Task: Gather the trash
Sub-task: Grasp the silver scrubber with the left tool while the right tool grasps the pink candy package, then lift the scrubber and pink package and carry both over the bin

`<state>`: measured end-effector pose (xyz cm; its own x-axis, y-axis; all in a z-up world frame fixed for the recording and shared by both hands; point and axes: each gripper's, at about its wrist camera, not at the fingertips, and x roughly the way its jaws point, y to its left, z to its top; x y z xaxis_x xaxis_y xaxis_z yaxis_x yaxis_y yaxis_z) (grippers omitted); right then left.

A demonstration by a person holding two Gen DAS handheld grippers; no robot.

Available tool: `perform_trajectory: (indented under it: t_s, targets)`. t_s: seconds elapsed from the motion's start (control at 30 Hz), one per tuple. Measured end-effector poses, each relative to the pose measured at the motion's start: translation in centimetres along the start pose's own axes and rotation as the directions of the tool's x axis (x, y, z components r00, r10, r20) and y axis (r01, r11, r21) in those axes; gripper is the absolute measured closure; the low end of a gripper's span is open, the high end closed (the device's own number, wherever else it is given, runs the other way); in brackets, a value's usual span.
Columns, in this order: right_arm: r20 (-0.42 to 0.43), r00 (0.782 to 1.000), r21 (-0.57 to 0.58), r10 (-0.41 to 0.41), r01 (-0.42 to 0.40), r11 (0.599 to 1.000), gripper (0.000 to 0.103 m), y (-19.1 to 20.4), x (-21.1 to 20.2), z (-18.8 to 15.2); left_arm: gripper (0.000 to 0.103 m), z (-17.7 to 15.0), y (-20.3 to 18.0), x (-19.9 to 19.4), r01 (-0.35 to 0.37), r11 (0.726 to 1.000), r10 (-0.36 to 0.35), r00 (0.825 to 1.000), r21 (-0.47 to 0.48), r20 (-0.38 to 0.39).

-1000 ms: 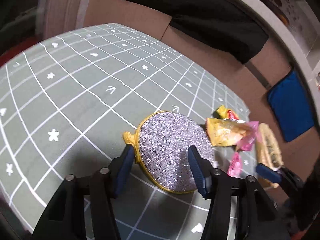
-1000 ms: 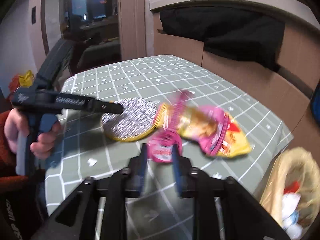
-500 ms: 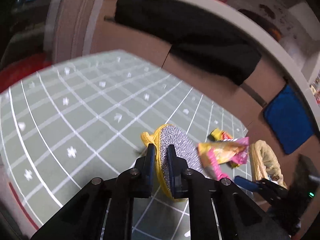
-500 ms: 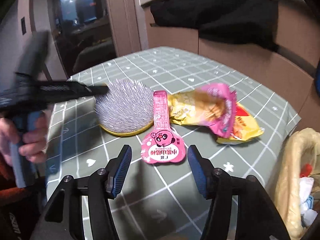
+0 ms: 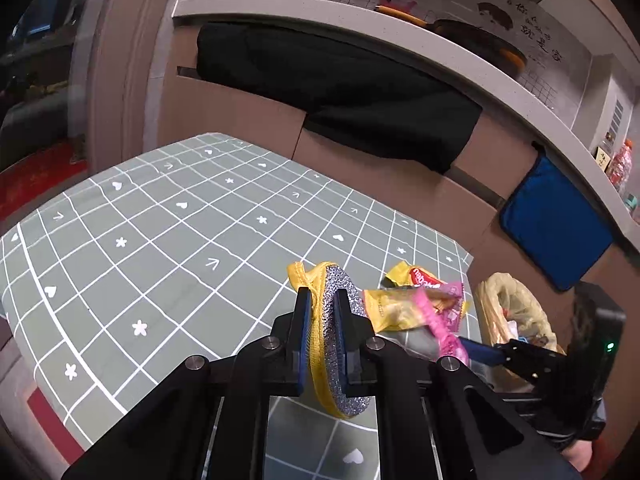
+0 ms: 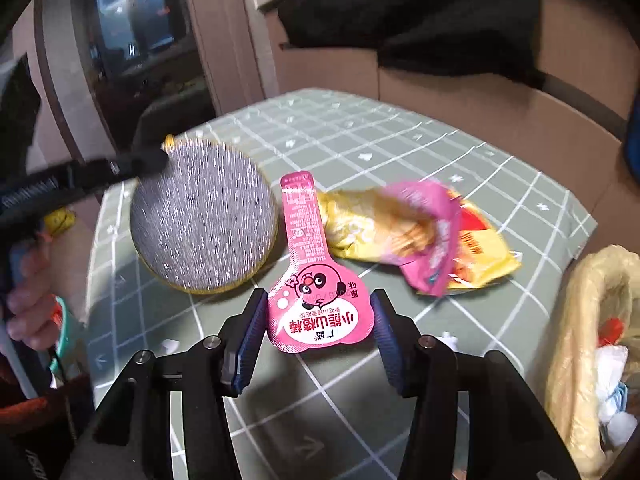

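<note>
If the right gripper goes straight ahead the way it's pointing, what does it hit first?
Most likely the pink panda wrapper: its round end already lies between the open jaws of the right gripper. Beyond it lie the snack bags.

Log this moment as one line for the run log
left gripper: shut on scrub pad | right gripper: open around pink wrapper | trash bag: beside table

grey-green grid-patterned tablecloth (image 5: 160, 240) near | black cloth (image 5: 340, 92) draped far | blue square pad (image 5: 556, 228) far right
</note>
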<state>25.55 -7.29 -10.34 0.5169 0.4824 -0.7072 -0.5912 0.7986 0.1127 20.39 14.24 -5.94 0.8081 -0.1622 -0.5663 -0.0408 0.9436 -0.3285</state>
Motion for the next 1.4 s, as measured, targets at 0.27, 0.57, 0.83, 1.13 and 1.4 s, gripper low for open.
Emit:
perform_trajectory:
  t_s: [0.27,0.57,0.83,1.13,1.4]
  targets:
    - [0.112,0.993,0.020,-0.039,0.037,0.999,0.055,0.0,-5.0,0.4,0.092,1.1,-4.3,-3.2,-0.007,0.992,-0.007,0.994,0.127,0.109]
    - [0.254,0.958,0.090,-0.132,0.112,0.990,0.055,-2.0,-12.6,-0.2,0.092,2.6,-10.8,-5.9,0.059,0.972,-0.101,0.979,0.228,0.176]
    - [0.343,0.895,0.168,-0.285,0.240,0.956,0.055,-6.2,-19.9,-1.1,0.092,3.3,-19.2,-5.9,0.193,0.920,-0.266,0.947,0.341,0.182]
    - [0.368,0.825,0.294,-0.428,0.334,0.896,0.055,-12.1,-25.0,-2.7,0.092,2.3,-27.0,-0.8,0.332,0.858,-0.393,0.916,0.391,0.085]
    - [0.342,0.821,0.392,-0.457,0.317,0.864,0.054,-16.4,-24.0,-4.4,0.092,0.0,-29.3,5.0,0.370,0.848,-0.392,0.920,0.380,-0.022]
